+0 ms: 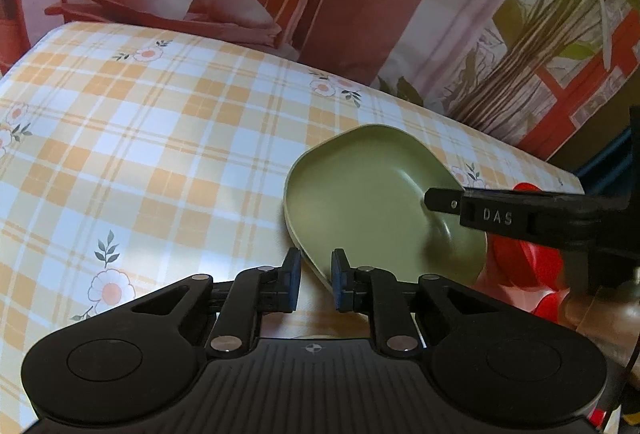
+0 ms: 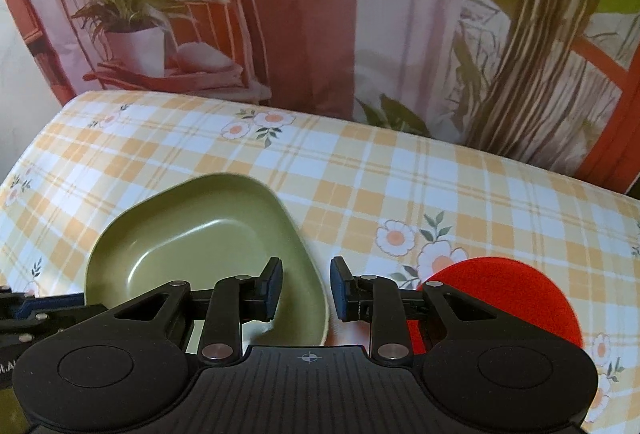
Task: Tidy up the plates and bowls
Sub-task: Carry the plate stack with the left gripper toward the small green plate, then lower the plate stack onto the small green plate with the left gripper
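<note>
A green bowl (image 1: 372,194) rests tilted on the checked tablecloth; it also shows in the right wrist view (image 2: 192,242). My left gripper (image 1: 316,280) is open, its jaws standing either side of the bowl's near rim without closing on it. My right gripper (image 2: 306,288) is open, with its left finger inside the bowl and its right finger outside the rim; it reaches over the bowl from the right in the left wrist view (image 1: 440,200). A red plate (image 2: 520,298) lies flat to the right of the bowl, partly hidden behind the right gripper, and shows in the left wrist view (image 1: 524,262).
The table (image 1: 160,162) carries a yellow and white checked cloth with flowers. A printed backdrop with potted plants (image 2: 132,34) hangs behind the far edge. Bare cloth stretches left of and beyond the bowl.
</note>
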Action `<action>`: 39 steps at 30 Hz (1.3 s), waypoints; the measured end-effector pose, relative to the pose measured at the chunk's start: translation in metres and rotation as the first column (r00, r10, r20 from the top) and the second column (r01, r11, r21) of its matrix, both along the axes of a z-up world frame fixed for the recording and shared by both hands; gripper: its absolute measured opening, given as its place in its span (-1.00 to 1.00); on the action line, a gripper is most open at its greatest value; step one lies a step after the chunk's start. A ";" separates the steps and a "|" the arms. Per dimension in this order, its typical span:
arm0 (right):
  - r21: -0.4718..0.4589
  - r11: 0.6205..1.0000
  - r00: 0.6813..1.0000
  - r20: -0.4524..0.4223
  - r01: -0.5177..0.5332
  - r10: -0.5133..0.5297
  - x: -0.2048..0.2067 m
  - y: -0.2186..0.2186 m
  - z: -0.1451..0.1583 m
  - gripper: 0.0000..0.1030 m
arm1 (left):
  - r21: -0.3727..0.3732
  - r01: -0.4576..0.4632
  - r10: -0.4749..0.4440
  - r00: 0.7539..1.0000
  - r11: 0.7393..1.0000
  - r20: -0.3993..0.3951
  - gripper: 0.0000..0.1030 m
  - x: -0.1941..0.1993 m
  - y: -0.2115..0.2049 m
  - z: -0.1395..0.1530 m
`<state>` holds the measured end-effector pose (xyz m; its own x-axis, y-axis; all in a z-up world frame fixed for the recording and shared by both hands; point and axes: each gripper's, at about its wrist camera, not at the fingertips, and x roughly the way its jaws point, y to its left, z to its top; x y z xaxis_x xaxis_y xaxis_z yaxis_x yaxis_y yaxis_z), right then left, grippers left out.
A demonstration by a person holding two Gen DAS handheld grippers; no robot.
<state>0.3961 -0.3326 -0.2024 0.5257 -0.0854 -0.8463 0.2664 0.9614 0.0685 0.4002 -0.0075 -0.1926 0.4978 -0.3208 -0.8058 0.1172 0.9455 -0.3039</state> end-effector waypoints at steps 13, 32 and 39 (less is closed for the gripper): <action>0.028 1.000 0.999 0.050 0.006 -0.007 -0.008 0.004 0.018 -0.79 | -0.003 -0.043 0.043 0.998 0.999 0.047 -0.71 0.003 0.010 0.012; 0.072 0.997 0.989 0.146 -0.022 0.011 -0.082 0.048 0.071 -0.81 | 0.071 0.047 -0.058 0.986 0.996 0.159 -0.71 -0.050 0.028 0.057; 0.075 0.996 0.987 0.155 -0.040 0.028 -0.113 0.071 0.080 -0.81 | 0.100 0.061 -0.079 0.979 0.993 0.188 -0.71 -0.072 0.037 0.069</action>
